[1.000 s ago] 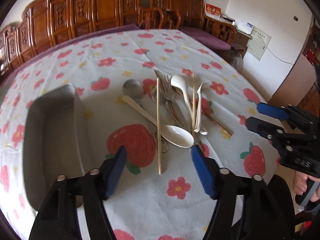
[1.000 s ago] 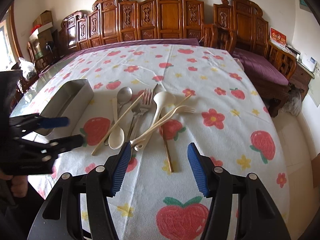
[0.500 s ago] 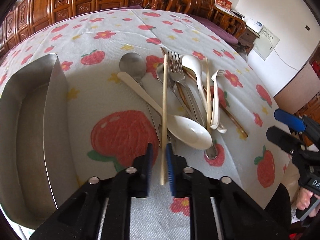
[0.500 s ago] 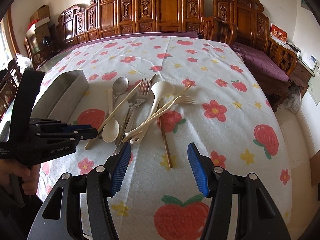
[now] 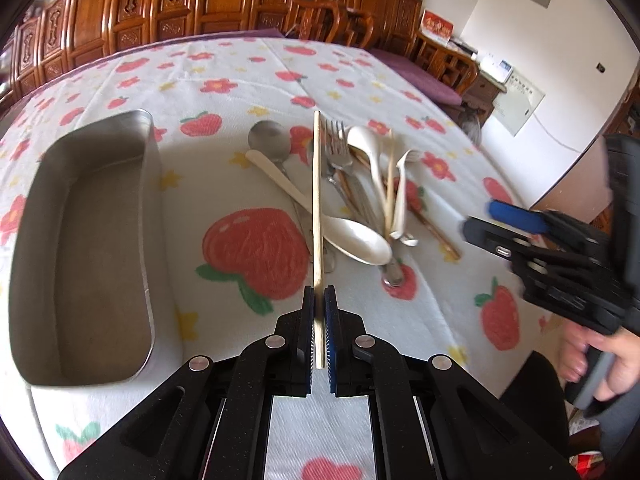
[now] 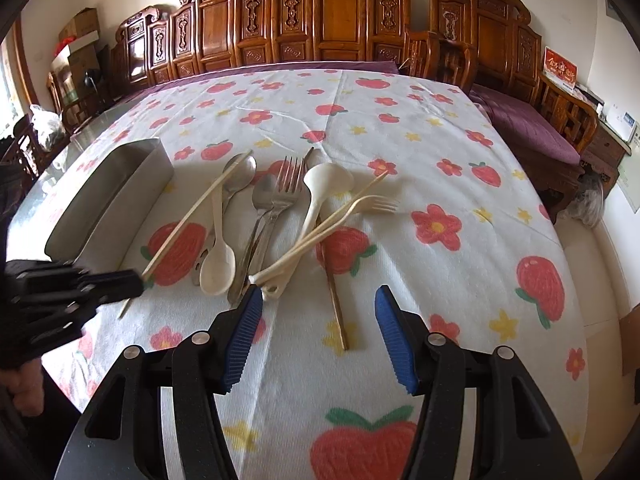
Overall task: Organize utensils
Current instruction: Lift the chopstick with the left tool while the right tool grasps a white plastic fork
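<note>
My left gripper (image 5: 319, 312) is shut on the near end of a pale wooden chopstick (image 5: 317, 200) and holds it lifted above the pile; it also shows in the right wrist view (image 6: 192, 216). The pile holds a cream spoon (image 5: 352, 236), a metal spoon (image 5: 269, 145), a metal fork (image 5: 336, 148), a cream ladle spoon (image 5: 370, 152), a cream fork (image 5: 402, 192) and a brown chopstick (image 6: 336, 304). An empty metal tray (image 5: 150, 184) lies to the left. My right gripper (image 6: 318, 332) is open and empty, just in front of the pile.
The table has a white cloth (image 6: 400, 128) printed with strawberries and flowers. Carved wooden chairs (image 6: 332, 20) line the far side. A purple bench (image 6: 528, 128) stands on the right. The table edge drops off at the right (image 6: 576, 264).
My left gripper closed on the pale chopstick and lifted it off the pile. The right gripper stayed open and moved slightly closer to the pile.
</note>
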`<state>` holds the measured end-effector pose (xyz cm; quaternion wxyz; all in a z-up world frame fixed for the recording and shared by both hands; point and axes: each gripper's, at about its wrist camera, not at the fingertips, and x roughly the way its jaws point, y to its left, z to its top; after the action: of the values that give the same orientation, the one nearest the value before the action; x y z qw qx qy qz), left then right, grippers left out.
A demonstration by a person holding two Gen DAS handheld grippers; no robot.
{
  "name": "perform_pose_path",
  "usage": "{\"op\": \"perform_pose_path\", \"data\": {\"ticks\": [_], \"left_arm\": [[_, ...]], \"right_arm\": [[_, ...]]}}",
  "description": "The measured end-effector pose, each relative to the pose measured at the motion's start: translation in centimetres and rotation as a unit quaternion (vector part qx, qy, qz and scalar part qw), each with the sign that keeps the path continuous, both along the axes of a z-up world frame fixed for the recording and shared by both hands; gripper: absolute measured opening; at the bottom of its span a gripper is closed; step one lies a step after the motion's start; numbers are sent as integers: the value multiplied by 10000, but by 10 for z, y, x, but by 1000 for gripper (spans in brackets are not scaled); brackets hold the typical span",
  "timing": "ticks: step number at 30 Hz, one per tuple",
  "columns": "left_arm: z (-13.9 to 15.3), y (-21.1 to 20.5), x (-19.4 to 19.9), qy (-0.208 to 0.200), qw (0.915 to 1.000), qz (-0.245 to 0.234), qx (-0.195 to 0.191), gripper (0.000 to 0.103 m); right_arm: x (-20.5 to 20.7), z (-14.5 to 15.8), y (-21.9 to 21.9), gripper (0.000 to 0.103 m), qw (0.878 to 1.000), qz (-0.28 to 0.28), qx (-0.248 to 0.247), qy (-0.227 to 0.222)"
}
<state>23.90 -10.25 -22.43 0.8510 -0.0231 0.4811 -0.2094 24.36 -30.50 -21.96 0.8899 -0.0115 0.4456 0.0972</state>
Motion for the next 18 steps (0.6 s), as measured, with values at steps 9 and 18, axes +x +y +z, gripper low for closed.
{"op": "perform_pose_path", "data": {"ticks": [9,18], "left_arm": [[34,0,-24,-404,9991,-57,-67,4],[43,4,-28,-532,9985,-3,-92,4]], "right_arm": [[51,-17,-9,38,9986,-390,343,141],[90,-32,-11,27,9938,-717,641,561]]}}
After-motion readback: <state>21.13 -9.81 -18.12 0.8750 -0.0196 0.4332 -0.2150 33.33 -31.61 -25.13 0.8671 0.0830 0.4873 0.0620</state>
